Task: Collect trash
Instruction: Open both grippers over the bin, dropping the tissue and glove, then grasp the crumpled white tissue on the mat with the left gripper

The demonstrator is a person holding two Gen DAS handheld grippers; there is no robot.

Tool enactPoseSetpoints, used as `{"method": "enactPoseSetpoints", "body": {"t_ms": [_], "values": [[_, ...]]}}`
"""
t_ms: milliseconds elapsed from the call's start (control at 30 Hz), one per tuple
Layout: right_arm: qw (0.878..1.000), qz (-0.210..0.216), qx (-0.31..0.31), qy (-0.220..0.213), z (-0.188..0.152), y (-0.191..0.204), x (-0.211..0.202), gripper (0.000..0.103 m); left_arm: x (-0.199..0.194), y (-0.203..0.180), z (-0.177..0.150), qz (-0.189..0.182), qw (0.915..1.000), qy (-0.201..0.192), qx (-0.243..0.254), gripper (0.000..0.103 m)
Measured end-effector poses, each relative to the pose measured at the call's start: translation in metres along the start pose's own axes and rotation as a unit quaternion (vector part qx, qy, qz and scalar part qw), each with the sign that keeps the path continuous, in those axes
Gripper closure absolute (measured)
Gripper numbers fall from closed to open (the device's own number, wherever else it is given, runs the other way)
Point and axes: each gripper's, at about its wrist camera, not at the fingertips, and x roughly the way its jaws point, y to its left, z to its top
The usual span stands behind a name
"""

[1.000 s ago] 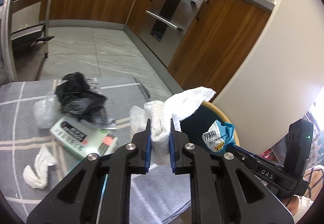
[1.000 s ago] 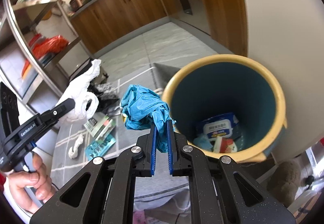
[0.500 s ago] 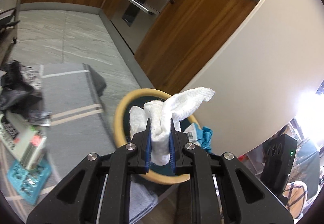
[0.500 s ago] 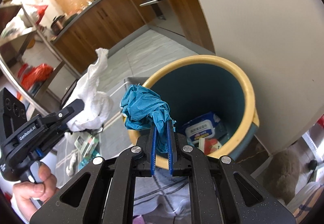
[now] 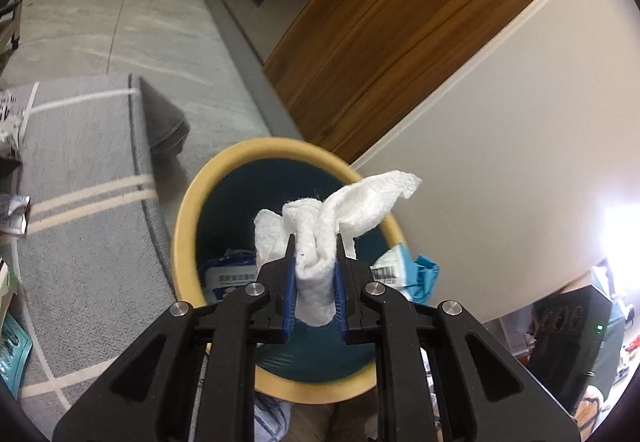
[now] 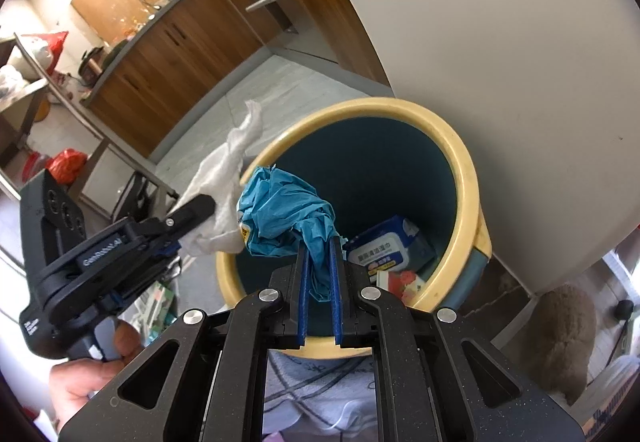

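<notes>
My left gripper is shut on a crumpled white paper towel and holds it over the open mouth of the yellow-rimmed blue trash bin. My right gripper is shut on a crumpled blue wrapper and holds it above the same bin's near rim. The left gripper with its towel shows at the left in the right wrist view. A wet-wipes pack and other trash lie at the bin's bottom.
The bin stands against a beige wall, beside a grey striped rug. More litter lies on the rug at the far left. Wooden cabinets stand behind. A furry brown thing sits right of the bin.
Both grippers have moved from beside the bin to over its mouth, each still holding its piece. The rug's litter has slid out to the left edge of the left wrist view.
</notes>
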Motion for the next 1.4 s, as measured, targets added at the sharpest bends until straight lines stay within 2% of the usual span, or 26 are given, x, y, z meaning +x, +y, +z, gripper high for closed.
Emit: {"method": "enactPoseSetpoints", "body": {"t_ms": [67,167,233,400,667,767,1033,1233,1400], "values": [[1.0,-0.002,0.0,0.005,0.0,0.0,0.006,0.092,0.004,0.004,-0.001,0.002,0.9999,0.005,-0.008,0.089],[1.0,-0.004,-0.004,0.011,0.002,0.001,0.01,0.092,0.004,0.008,-0.001,0.006,0.9999,0.008,-0.009,0.079],[1.0,-0.008,-0.011,0.015,0.003,0.003,0.014,0.092,-0.001,0.007,0.0,0.01,0.9999,0.001,-0.004,0.063],[0.999,-0.015,-0.017,0.023,0.001,0.008,0.019,0.092,-0.011,0.005,0.002,0.003,0.9998,-0.015,0.012,0.052],[0.999,-0.017,-0.02,0.031,0.001,0.01,0.023,0.09,-0.029,0.01,0.002,-0.003,0.9995,-0.031,0.011,0.051],[0.999,-0.017,-0.022,0.035,0.0,0.013,0.024,0.083,-0.039,0.012,0.003,-0.002,0.9991,-0.04,0.01,0.05],[0.999,-0.009,-0.034,0.018,-0.001,0.031,0.014,0.059,-0.083,0.016,-0.001,0.031,0.9956,-0.077,0.043,0.038],[0.999,0.003,-0.054,-0.002,-0.001,0.051,0.002,0.053,-0.122,0.025,-0.006,0.049,0.9903,-0.111,0.069,0.032],[0.998,0.016,-0.068,-0.006,-0.004,0.067,-0.002,0.049,-0.153,0.05,-0.018,0.08,0.9865,-0.125,0.069,0.03]]}}
